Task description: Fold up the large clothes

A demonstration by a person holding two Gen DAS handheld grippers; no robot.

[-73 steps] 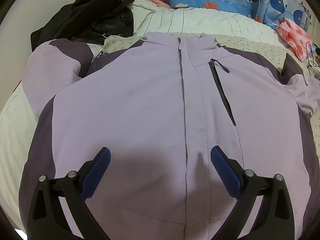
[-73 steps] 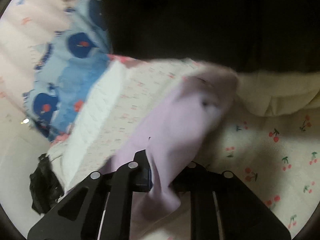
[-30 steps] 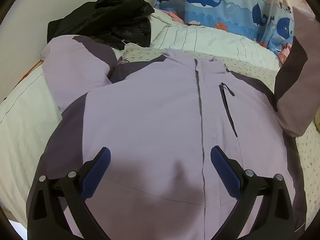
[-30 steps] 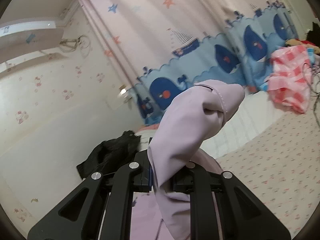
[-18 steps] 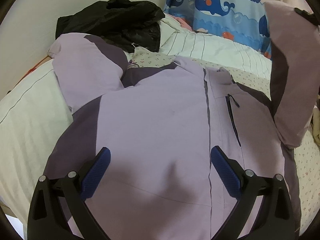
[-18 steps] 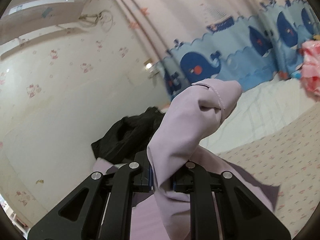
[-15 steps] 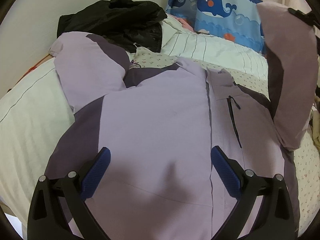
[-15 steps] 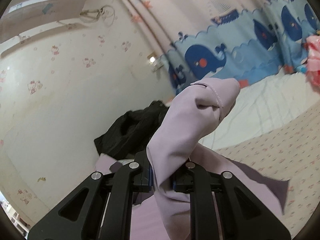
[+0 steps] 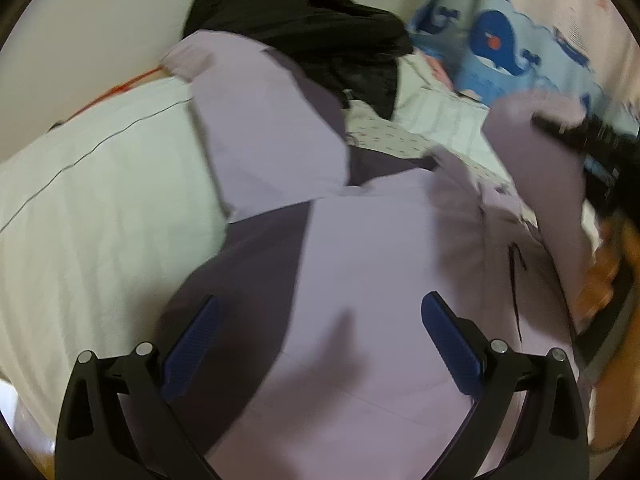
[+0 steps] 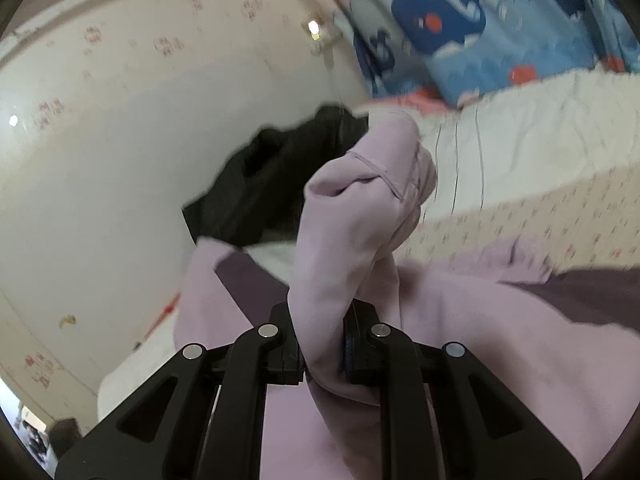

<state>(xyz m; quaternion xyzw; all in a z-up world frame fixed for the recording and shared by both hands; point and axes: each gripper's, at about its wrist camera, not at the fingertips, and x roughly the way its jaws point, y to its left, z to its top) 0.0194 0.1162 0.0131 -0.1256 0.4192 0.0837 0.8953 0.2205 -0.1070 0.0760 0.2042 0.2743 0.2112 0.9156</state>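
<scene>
A lilac jacket (image 9: 372, 280) with dark purple side panels lies front up on the bed, zipped shut. Its left sleeve (image 9: 264, 140) lies bent upward at the upper left. My left gripper (image 9: 316, 336) is open and empty, hovering over the jacket's lower front. My right gripper (image 10: 322, 356) is shut on the jacket's right sleeve (image 10: 356, 232), whose cuff end bunches up above the jaws. In the left wrist view that sleeve (image 9: 548, 168) hangs lifted over the jacket's right chest, held by the right gripper (image 9: 560, 128).
A black garment (image 9: 320, 36) is heaped at the head of the bed by the wall. White bedding (image 9: 92, 208) lies left of the jacket. A blue whale-print curtain (image 10: 472, 20) hangs behind. The floral sheet (image 10: 520, 224) shows right of the jacket.
My right gripper has carried the sleeve leftward and down over the jacket's chest. My left gripper has drifted left, so the jacket sits further right in its view.
</scene>
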